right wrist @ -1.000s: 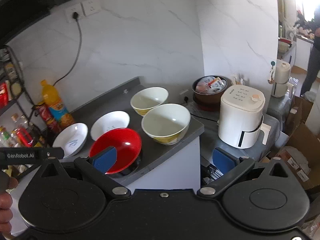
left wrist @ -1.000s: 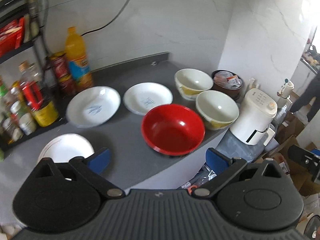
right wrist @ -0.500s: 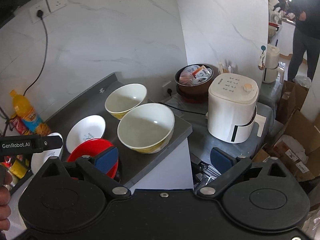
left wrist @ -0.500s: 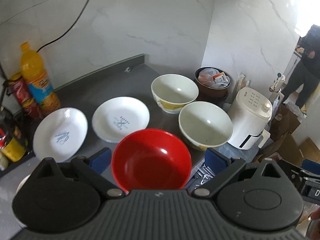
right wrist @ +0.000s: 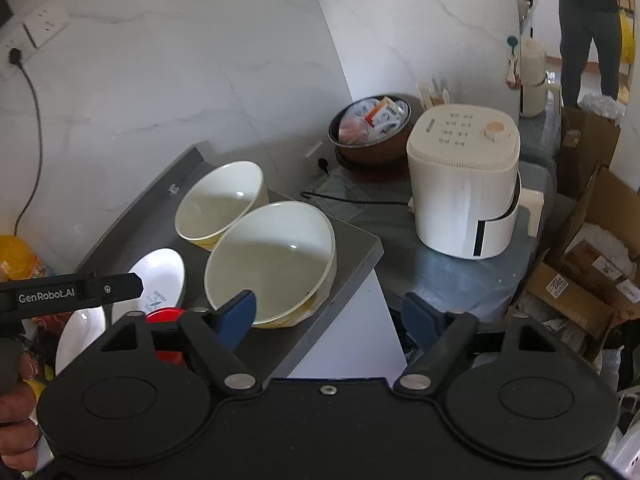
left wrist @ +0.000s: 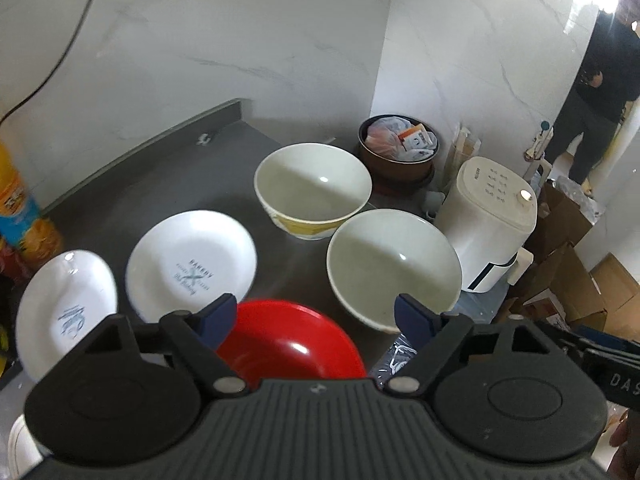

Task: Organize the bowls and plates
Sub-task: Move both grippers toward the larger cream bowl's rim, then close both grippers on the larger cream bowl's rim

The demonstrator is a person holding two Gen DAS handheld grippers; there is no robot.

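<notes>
The left gripper [left wrist: 316, 318], with black arms and blue pads, hovers over a glossy red round bowl [left wrist: 294, 338]. Its jaws are closing but spread wide, pinching nothing, though the bowl's far rim lies in the gap. A second ago this bowl sat well ahead on the grey stone counter [left wrist: 168, 176]; now it fills the lower view, so the gripper has come forward and down.

The right gripper [right wrist: 330, 314] is also closing, its pads apart and empty, its left pad over the near rim of a large cream bowl with a yellow band [right wrist: 272, 264], which has likewise drawn closer.

A second cream bowl [left wrist: 312, 188] stands just behind. Two white shallow plates with blue print [left wrist: 192, 260] [left wrist: 66, 304] lie to the left.

Nothing is stacked yet; both grippers seem set for first grasps.
</notes>
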